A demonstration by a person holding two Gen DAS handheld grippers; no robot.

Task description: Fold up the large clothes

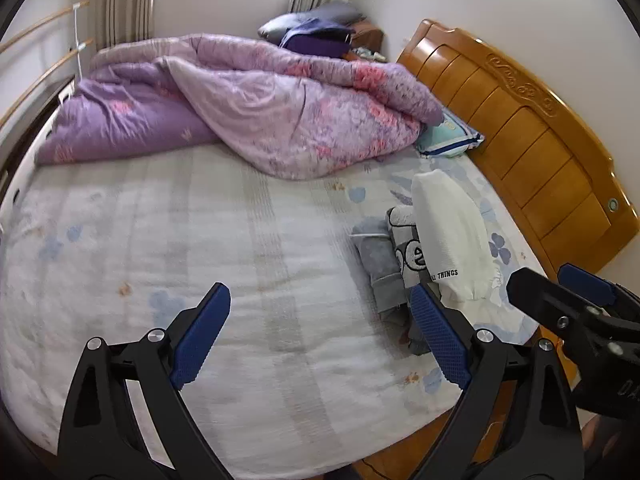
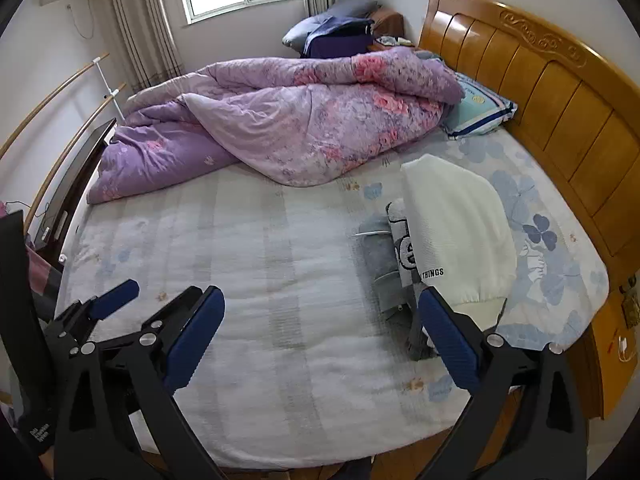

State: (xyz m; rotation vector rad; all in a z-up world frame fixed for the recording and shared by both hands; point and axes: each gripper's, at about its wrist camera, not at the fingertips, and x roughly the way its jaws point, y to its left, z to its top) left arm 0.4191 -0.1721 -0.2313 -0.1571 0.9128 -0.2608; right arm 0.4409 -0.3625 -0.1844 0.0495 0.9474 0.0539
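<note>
A stack of folded clothes lies on the right side of the bed: a white knit top [image 1: 452,236] [image 2: 460,232] over a grey printed garment [image 1: 404,248] [image 2: 402,248] and a darker grey one [image 1: 378,264] [image 2: 378,256]. My left gripper [image 1: 320,320] is open and empty above the bare sheet, left of the stack. My right gripper [image 2: 320,320] is open and empty too, at the same height; it also shows at the right edge of the left wrist view [image 1: 560,292]. The left gripper's fingers [image 2: 116,294] show at the lower left of the right wrist view.
A crumpled purple floral quilt [image 1: 248,112] [image 2: 280,120] fills the far half of the bed. A pale blue pillow [image 1: 448,136] [image 2: 476,112] lies by the wooden headboard [image 1: 532,136] [image 2: 560,100]. The striped white sheet [image 1: 200,240] [image 2: 240,248] covers the near half. Dark bedding [image 2: 336,32] is piled by the window.
</note>
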